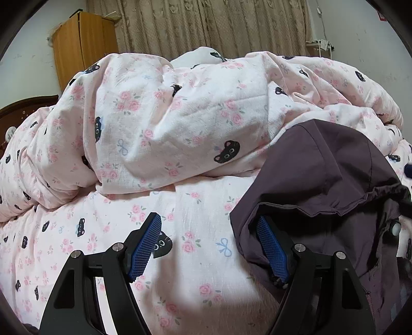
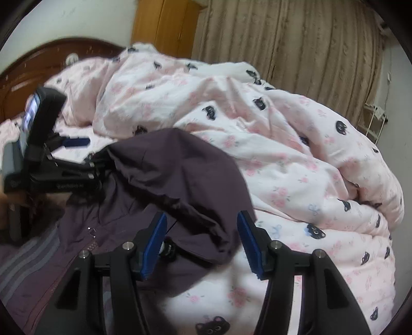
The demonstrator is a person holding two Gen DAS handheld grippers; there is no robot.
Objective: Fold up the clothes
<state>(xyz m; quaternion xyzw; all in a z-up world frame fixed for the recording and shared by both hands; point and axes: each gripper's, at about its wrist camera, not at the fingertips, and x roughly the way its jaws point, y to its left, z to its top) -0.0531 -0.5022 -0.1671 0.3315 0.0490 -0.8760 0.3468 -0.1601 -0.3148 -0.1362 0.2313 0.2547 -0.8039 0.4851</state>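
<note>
A dark purple hooded jacket (image 1: 322, 175) lies crumpled on the pink bedsheet (image 1: 195, 257). My left gripper (image 1: 207, 217) stands open at the hood's left edge. Its right finger (image 1: 273, 247) is tucked under the hood's rim and its left finger (image 1: 148, 244) rests over bare sheet. In the right wrist view the jacket (image 2: 167, 167) spreads to the left, showing a striped lining (image 2: 33, 252). My right gripper (image 2: 202, 215) is open, with a fold of the hood lying loosely between its pads. The left gripper (image 2: 90, 152) shows at the jacket's far side, one finger hidden in the cloth.
A bunched pink duvet with a black cat print (image 1: 180, 116) (image 2: 283, 128) is heaped just behind the jacket. A wooden headboard (image 2: 51, 59), a wardrobe (image 1: 82, 43) and beige curtains (image 1: 206, 23) stand beyond the bed. A white wire rack (image 2: 373, 121) is at the far right.
</note>
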